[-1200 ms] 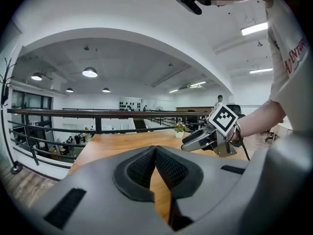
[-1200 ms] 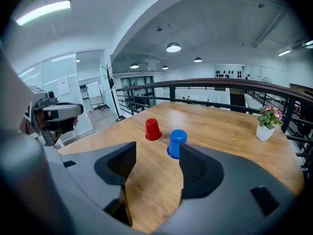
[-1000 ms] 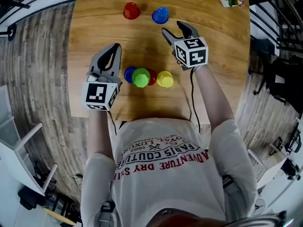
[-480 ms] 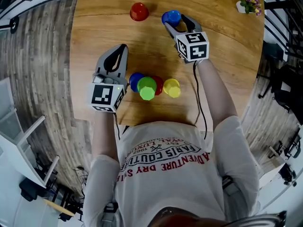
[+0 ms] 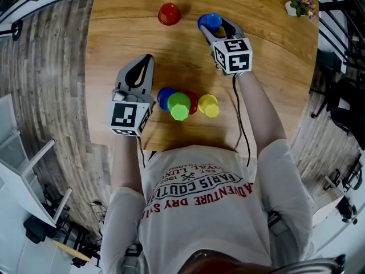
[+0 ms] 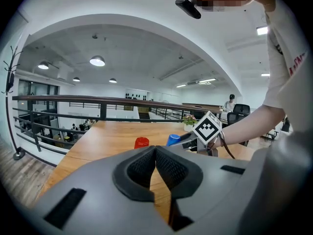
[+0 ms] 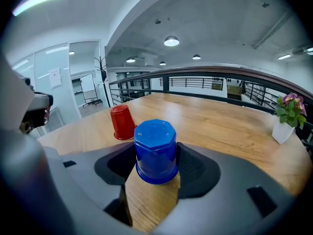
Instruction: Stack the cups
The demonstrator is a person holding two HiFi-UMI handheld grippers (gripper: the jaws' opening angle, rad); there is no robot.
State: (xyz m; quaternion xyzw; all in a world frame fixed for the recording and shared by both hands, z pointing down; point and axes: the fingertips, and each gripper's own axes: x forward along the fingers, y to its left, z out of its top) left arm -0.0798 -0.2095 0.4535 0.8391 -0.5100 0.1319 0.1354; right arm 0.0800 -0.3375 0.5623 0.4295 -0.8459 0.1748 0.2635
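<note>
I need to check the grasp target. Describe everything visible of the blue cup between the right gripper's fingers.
The blue cup looks like glossy plastic. It stands upright but upside down, its flat octagonal base on top and its wider rim resting on the wooden table. It stands apart from the red cup. The right gripper flanks it, its fingers closing in on either side, not yet visibly squeezing it.

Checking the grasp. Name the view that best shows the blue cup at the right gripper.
Right gripper view: the blue cup fills the centre, upside down between the closing jaws. Head view shows only its top, small. Left gripper view shows it far off, partly hidden.
</note>
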